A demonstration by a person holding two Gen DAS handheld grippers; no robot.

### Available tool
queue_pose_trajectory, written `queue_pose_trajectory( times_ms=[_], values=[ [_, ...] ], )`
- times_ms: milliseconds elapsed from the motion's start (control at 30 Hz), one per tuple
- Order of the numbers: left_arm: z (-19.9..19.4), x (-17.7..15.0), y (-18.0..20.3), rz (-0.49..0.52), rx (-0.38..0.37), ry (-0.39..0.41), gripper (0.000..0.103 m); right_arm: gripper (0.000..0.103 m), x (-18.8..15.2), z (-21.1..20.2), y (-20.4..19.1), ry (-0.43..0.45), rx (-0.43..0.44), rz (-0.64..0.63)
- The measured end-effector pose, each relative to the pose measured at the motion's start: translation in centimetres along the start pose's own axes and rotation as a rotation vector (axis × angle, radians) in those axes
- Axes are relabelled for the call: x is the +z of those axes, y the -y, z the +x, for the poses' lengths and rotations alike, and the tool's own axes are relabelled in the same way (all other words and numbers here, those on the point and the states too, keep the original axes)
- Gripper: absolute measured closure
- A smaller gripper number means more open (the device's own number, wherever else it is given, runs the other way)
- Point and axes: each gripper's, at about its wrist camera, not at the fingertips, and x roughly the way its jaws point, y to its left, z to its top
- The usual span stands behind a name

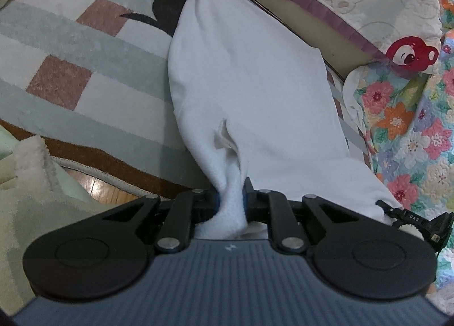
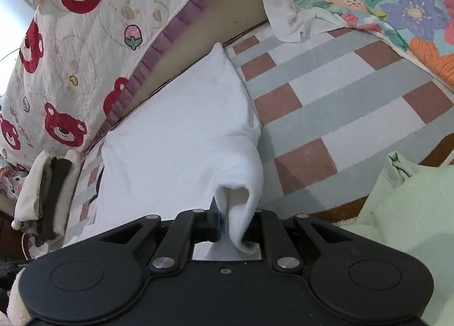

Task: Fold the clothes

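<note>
The left gripper is clamped on a bunched corner of the white garment, with the fabric pinched between its pads. The right gripper is likewise closed on another corner of the same garment, a fold of cloth curling over its jaws. In the left view, part of the right gripper shows at the garment's far near-side corner.

The garment lies on the checked rug, its near edge lifted at both held corners and its far end resting flat against the base of the bed, below the bear quilt. A floral quilt lies to one side. A pale green cloth sits near the right gripper, clear of the garment.

Judgement: both corners are secured, so the step in hand is the lift that begins a fold. The next move calls for both grippers to carry the near edge forward together, at matched height and spacing, and lay it on the far edge. Uneven travel would skew the fold; the bunched grips may leave creased corners.
</note>
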Motion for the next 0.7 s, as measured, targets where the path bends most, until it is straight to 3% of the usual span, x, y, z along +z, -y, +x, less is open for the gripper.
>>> queue_pose_trajectory(
  times_ms=[100, 200, 500, 700],
  values=[
    [-0.2, 0.1, 0.5, 0.017, -0.006, 0.024, 0.09, 0.092, 0.1, 0.3, -0.1, 0.005, 0.004, 0.007],
    [-1.5, 1.0, 0.7, 0.014, -0.078, 0.1, 0.091, 0.092, 0.5, -0.1, -0.3, 0.027, 0.037, 0.031],
    [-6.9, 1.5, 2.6, 0.005, -0.203, 0.229, 0.091, 0.092, 4.0, -5.4, -5.9, 0.091, 0.115, -0.031],
    [-10.0, -1.4, 3.1, -0.024, -0.174, 0.267, 0.091, 0.092, 2.7, -7.5, -4.6, 0.047, 0.131, 0.049]
  ],
)
